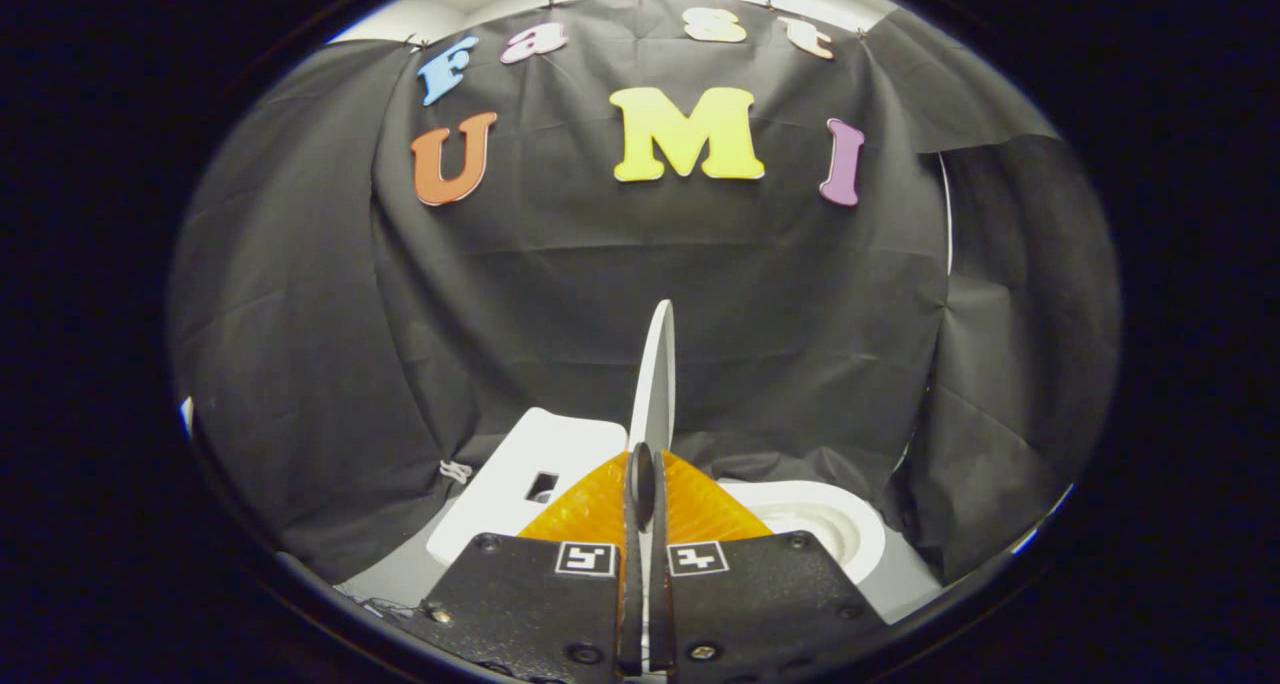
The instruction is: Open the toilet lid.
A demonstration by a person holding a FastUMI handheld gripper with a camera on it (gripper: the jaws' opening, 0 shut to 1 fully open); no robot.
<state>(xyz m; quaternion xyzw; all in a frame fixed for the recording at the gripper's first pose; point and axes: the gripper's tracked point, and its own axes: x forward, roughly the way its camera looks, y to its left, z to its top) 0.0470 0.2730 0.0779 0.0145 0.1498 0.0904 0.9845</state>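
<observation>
A small white toilet stands low in front of the black cloth wall. Its thin white lid [657, 379] stands almost upright, seen edge-on, rising straight above the fingers. My gripper [641, 489] is shut on the lid's lower edge, both fingers pressing its two faces. The open white bowl [822, 526] lies to the right of the fingers. The white tank [540, 469], with a dark square opening in its top, sits to the left of the lid.
Black cloth wall closes in behind and on both sides of the toilet. A pale floor strip [395, 574] shows under the tank, with a small white cord [455, 471] hanging from the cloth beside it.
</observation>
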